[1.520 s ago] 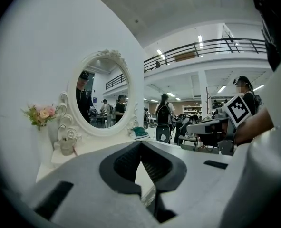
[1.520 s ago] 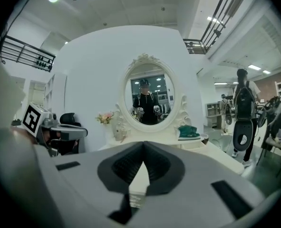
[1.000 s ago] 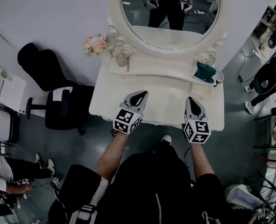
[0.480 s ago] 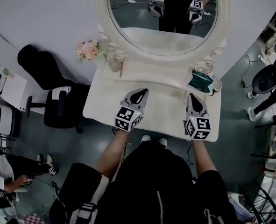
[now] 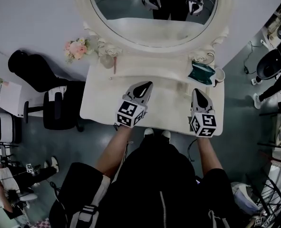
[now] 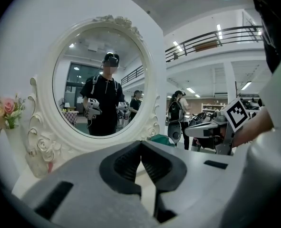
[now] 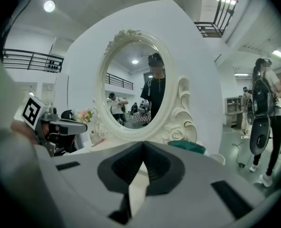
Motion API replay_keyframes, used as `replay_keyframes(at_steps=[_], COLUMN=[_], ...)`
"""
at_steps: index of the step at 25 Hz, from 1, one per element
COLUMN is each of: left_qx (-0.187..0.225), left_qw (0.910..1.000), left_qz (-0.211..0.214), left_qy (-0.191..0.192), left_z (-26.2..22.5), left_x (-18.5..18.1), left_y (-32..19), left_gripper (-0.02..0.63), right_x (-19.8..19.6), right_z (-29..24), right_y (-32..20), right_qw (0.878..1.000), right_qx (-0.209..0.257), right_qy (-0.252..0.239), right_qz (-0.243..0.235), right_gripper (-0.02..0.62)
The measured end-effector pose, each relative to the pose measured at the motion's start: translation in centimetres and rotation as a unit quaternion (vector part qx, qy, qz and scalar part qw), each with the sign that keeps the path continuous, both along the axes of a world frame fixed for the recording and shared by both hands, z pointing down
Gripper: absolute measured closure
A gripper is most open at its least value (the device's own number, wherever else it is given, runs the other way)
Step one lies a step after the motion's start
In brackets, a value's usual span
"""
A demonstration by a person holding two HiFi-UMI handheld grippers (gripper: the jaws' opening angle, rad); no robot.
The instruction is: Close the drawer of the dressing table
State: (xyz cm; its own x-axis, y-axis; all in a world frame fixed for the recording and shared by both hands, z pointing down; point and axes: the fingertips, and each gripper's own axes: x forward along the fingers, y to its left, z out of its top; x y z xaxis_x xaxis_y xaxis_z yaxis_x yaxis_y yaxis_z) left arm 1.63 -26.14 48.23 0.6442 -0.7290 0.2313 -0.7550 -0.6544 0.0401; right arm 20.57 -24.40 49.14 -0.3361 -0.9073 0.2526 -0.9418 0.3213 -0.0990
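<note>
**Both claws shut and empty, carried further in over the tabletop**

The left gripper (image 5: 140, 90) and right gripper (image 5: 199, 98) have their jaws pressed together with nothing between them. Within the last second both have slid from the front edge of the tabletop (image 5: 169, 108) toward the mirror (image 5: 130, 38), and the person's shoes have come up to that edge. That looks like the end of a push, so the drawer is probably in or nearly in. The drawer itself shows in no view. It would sit under the tabletop's front edge, below and behind the claw tips, and nothing juts out there. Further out, a green object (image 5: 200, 73) lies by the back right corner, and flowers (image 5: 77, 47) stand off the back left
</note>
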Motion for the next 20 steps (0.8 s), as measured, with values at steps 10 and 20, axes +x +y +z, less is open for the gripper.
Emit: replay_keyframes(at_steps=[10, 20], left_qx=[-0.054, -0.071], left_qw=[0.9982, 0.9967], left_qz=[0.025, 0.04], left_qy=[-0.002, -0.005], left_z=[5.2, 6.6], left_x=[1.4, 2.3], left_y=[0.7, 0.8], left_gripper=[0.604, 0.604], right_x=[0.4, 3.0], right_z=[5.8, 10.1], right_y=[1.9, 3.2], right_qw=[0.998, 0.995], right_qx=[-0.056, -0.088], right_qy=[-0.003, -0.005], right_qz=[0.016, 0.051], right_gripper=[0.594, 0.586])
